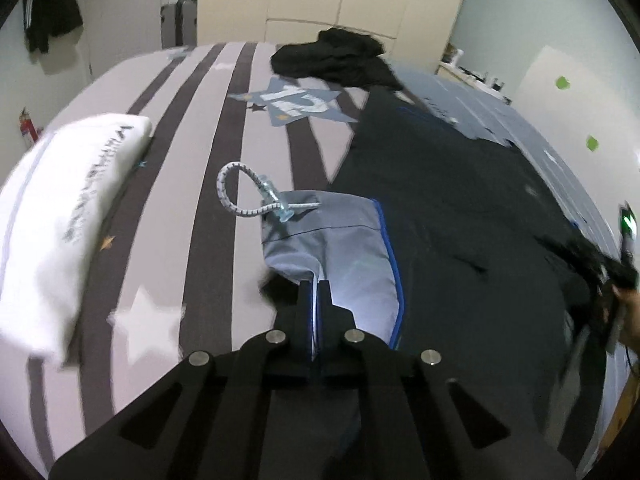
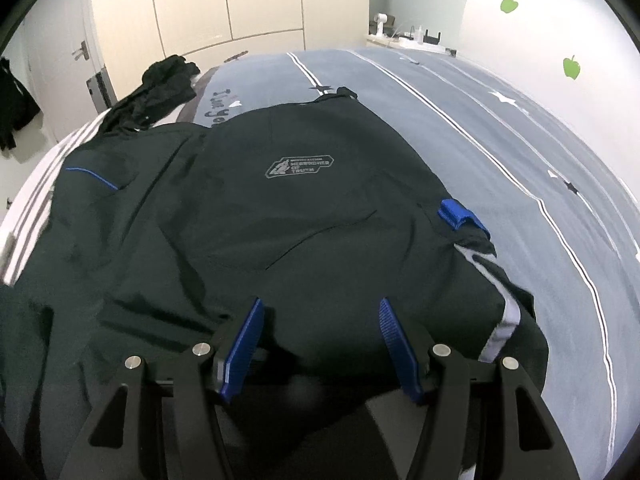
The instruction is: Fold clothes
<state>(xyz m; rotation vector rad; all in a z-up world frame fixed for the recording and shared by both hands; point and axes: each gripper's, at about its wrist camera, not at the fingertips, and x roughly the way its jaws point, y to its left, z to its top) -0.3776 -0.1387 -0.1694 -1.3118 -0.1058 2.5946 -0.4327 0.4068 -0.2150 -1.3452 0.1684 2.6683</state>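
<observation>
A black jacket [image 2: 280, 216] with blue piping and a small grey logo lies spread across the bed. Its pale grey lining [image 1: 340, 248] is turned up at one corner, with a speckled drawcord loop [image 1: 236, 188] lying beside it. My left gripper [image 1: 317, 286] is shut on the edge of that grey lining. My right gripper [image 2: 320, 320] hangs open just above the jacket's near hem, with nothing between its blue pads [image 2: 244, 344]. In the left wrist view the right gripper [image 1: 616, 276] shows at the far right edge, held by a hand.
A folded white garment [image 1: 68, 216] rests on the striped bedsheet [image 1: 224, 92] at the left. A crumpled black garment [image 1: 336, 56] lies at the far end of the bed. Beyond stand cream wardrobe doors [image 2: 224, 0]; a wall with green apple stickers [image 2: 509, 5] runs along the right.
</observation>
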